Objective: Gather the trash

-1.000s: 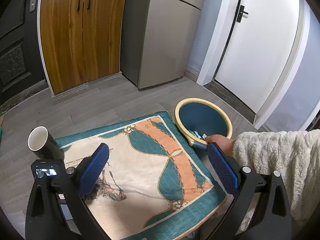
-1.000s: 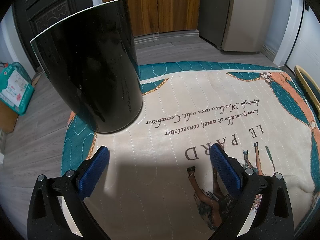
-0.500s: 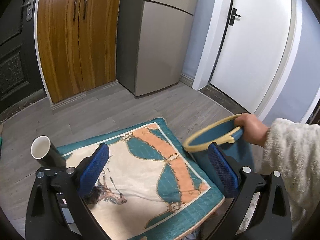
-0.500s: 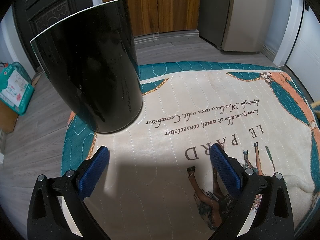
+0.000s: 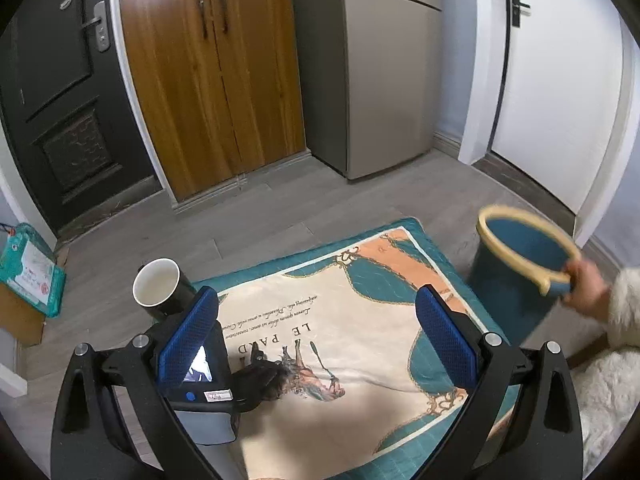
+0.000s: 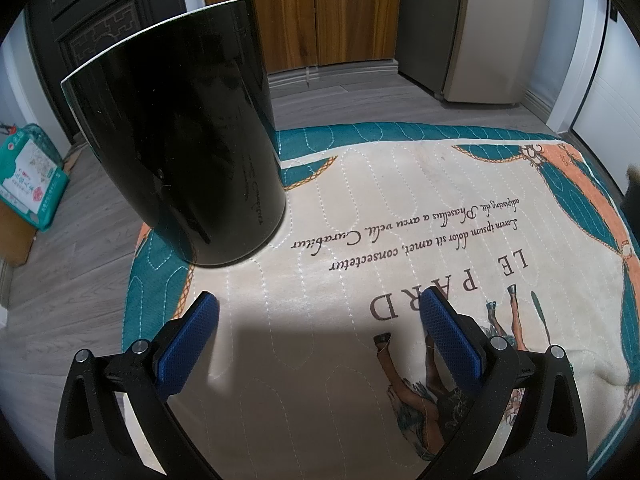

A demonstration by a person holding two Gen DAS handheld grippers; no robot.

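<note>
A blue trash bin (image 5: 516,276) with a yellow rim is held by its handle in a bare hand (image 5: 586,290) at the right of the left wrist view, beside the printed mat (image 5: 344,364). My left gripper (image 5: 316,336) is open and empty, high above the mat. My right gripper (image 6: 318,336) is open and empty, resting low on the mat (image 6: 360,280); its body shows in the left wrist view (image 5: 204,388). A black mug (image 6: 180,152) stands on the mat's corner, just ahead of the right gripper, and shows in the left wrist view (image 5: 160,290).
Beyond the mat lie grey floorboards (image 5: 260,216), a wooden cabinet (image 5: 212,72), a grey fridge (image 5: 384,64), a dark door (image 5: 52,92) and a white door (image 5: 560,64). A teal package on a cardboard box (image 5: 28,276) stands at the left. A white fleecy sleeve (image 5: 624,304) is at the right edge.
The hand has lifted the blue bin off the floor and swung it right, away from the mat. The left gripper has risen and tilted back. The right gripper has not moved.
</note>
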